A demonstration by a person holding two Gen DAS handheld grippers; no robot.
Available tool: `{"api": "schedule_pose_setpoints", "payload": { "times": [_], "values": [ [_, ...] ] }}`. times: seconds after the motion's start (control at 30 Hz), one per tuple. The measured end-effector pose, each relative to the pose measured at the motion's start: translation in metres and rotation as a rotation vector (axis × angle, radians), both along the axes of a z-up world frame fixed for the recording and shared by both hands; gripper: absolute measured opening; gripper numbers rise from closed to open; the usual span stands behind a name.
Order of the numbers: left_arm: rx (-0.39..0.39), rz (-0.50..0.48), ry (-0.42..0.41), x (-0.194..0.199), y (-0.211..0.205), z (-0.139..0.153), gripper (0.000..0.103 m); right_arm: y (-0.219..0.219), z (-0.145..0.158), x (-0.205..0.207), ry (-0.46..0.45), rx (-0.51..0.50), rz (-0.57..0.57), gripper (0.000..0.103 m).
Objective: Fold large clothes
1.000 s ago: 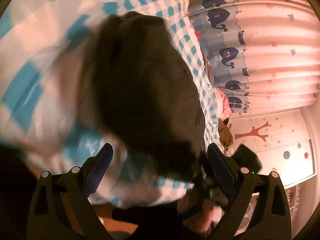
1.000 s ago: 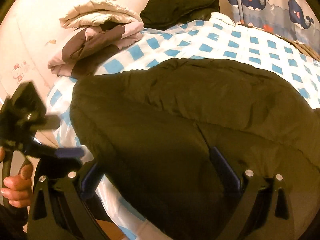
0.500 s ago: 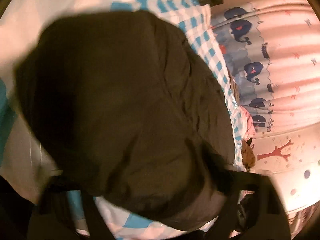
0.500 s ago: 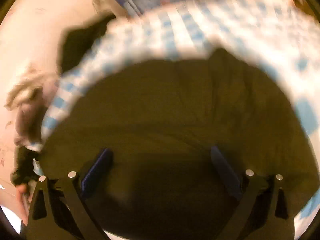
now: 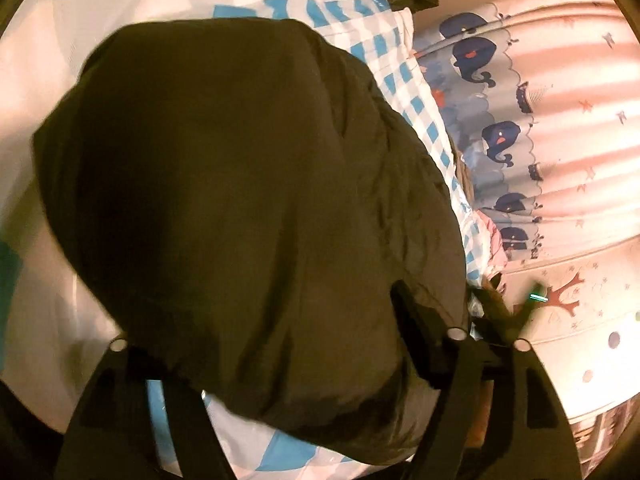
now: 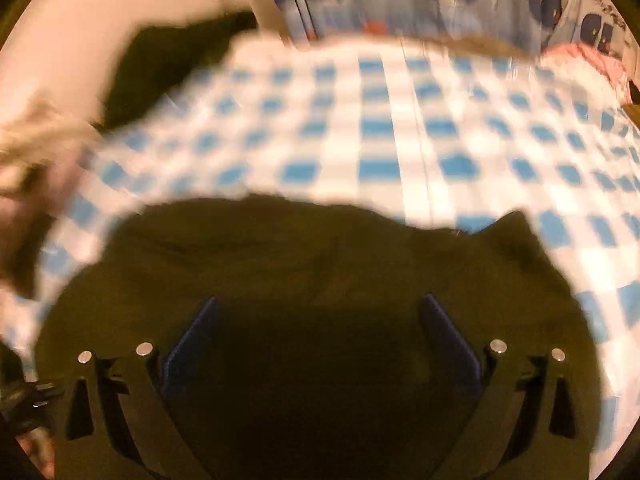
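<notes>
A large dark olive garment (image 5: pixel 248 208), padded and softly wrinkled with a rounded, bulging outline, is seen lying on a bed cover (image 6: pixel 380 140) checked in blue and white squares (smooth and faintly glossy where light catches it). In the left wrist view, the garment's near hem is draped over the left gripper (image 5: pixel 272 344); its left finger is hidden under the cloth, only the dark right finger (image 5: pixel 416 332) is visible, and the jaws are opening with fabric between them, though pad contact cannot be told. In the right wrist view (blurred), the right gripper (image 6: pixel 316 344) is angled steeply down over the garment's near part, its blue pads (image 6: pixel 188 344) standing wide apart and gripping nothing. A whale-print curtain (image 5: pixel 520 140) is noted beyond the bed's far edge.
</notes>
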State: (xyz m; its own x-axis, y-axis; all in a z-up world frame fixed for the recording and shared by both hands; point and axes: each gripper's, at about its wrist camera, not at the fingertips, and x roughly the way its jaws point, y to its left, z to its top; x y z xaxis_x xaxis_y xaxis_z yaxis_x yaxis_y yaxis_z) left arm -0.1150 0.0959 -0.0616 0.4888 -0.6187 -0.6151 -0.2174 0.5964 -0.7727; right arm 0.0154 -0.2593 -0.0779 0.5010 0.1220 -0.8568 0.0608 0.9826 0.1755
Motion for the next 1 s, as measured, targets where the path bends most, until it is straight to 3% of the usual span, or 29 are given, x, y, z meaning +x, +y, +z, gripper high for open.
{"api": "schedule_pose_setpoints", "payload": {
  "times": [0.07, 0.1, 0.13, 0.23, 0.3, 0.4, 0.47, 0.53, 0.63, 0.67, 0.73, 0.83, 0.87, 0.93, 1.0],
  "values": [
    [0.007, 0.000, -0.028, 0.003, -0.004, 0.002, 0.073, 0.004, -0.007, 0.005, 0.023, -0.019, 0.006, 0.097],
    [0.022, -0.005, -0.051, 0.003, -0.006, 0.005, 0.066, 0.003, -0.002, 0.003, 0.026, -0.013, 0.008, 0.097],
    [0.041, -0.014, -0.074, 0.002, -0.008, 0.007, 0.057, 0.003, 0.008, -0.006, -0.002, -0.005, 0.011, 0.097],
    [0.056, -0.030, -0.119, -0.002, -0.007, 0.010, 0.041, 0.017, 0.040, -0.054, -0.144, -0.031, 0.060, 0.097],
    [0.071, -0.034, -0.144, -0.008, -0.004, 0.012, 0.036, 0.032, 0.045, -0.090, -0.201, -0.059, 0.097, 0.097],
    [0.104, -0.044, -0.188, -0.014, -0.006, 0.019, 0.029, 0.060, 0.009, -0.106, -0.155, -0.192, 0.173, 0.097],
    [0.143, -0.060, -0.232, -0.018, -0.013, 0.031, 0.024, 0.058, 0.004, -0.102, -0.129, -0.184, 0.170, 0.097],
    [0.168, -0.071, -0.267, -0.027, -0.012, 0.040, 0.021, 0.058, 0.017, -0.109, -0.124, -0.148, 0.152, 0.097],
    [0.173, -0.074, -0.275, -0.030, -0.007, 0.044, 0.021, 0.066, 0.039, -0.133, -0.246, -0.160, 0.159, 0.097],
    [0.167, -0.068, -0.270, -0.030, -0.005, 0.042, 0.021, 0.070, 0.036, -0.135, -0.239, -0.172, 0.167, 0.097],
    [0.155, -0.065, -0.263, -0.031, -0.004, 0.040, 0.021, 0.082, 0.005, -0.127, -0.142, -0.215, 0.202, 0.097],
    [0.157, -0.062, -0.253, -0.032, -0.004, 0.041, 0.023, 0.082, 0.006, -0.123, -0.127, -0.210, 0.204, 0.097],
    [0.151, -0.056, -0.238, -0.032, -0.002, 0.039, 0.025, 0.080, 0.011, -0.124, -0.137, -0.191, 0.197, 0.097],
    [0.109, -0.007, -0.180, -0.028, 0.012, 0.029, 0.044, 0.079, 0.027, -0.135, -0.221, -0.183, 0.165, 0.097],
    [0.048, 0.037, -0.142, -0.025, 0.021, 0.018, 0.050, 0.084, 0.030, -0.133, -0.235, -0.207, 0.170, 0.097]
  ]
}}
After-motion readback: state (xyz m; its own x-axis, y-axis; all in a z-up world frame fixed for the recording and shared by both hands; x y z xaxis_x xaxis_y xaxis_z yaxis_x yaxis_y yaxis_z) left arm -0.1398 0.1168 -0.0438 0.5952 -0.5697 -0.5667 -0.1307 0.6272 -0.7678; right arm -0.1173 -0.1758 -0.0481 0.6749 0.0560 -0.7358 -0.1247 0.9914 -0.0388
